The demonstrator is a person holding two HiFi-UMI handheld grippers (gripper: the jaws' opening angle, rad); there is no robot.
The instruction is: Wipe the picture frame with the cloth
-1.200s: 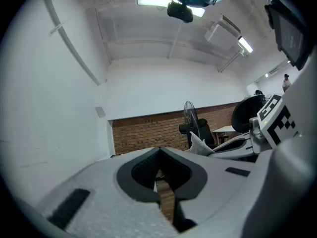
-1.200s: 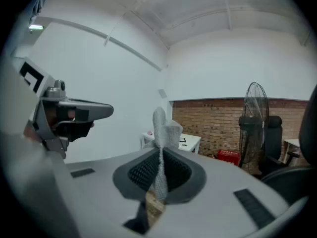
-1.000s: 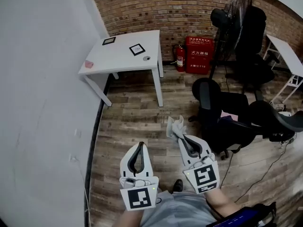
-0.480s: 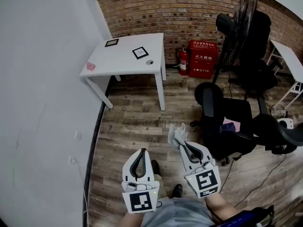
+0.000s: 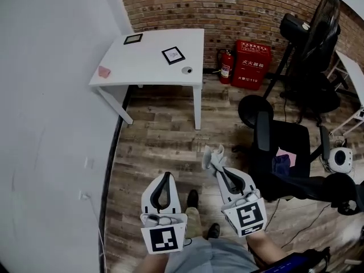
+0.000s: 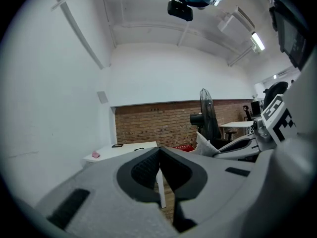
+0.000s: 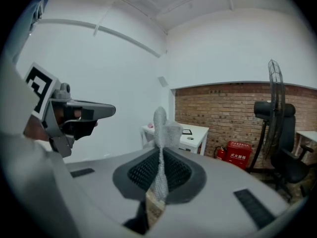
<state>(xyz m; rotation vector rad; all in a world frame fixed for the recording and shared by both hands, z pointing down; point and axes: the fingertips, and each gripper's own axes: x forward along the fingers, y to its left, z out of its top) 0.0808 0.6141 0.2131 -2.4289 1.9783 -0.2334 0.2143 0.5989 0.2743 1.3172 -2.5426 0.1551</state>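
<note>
Approach | right tongs (image 5: 218, 168) clamp cloth (image 5: 212, 154) | left tongs (image 5: 166, 176) closed, empty | picture frame (image 5: 173, 55) toward counter's (image 5: 142, 70) right edge, well apart | judgement: walk close, present a flat cloth fold before wiping.

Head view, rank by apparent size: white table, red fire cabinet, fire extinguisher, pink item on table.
1. white table
2. red fire cabinet
3. fire extinguisher
4. pink item

The last two look close in size, so that order is less sure.

White table (image 5: 145, 67), fan (image 5: 319, 24), office chair (image 5: 282, 151).
</note>
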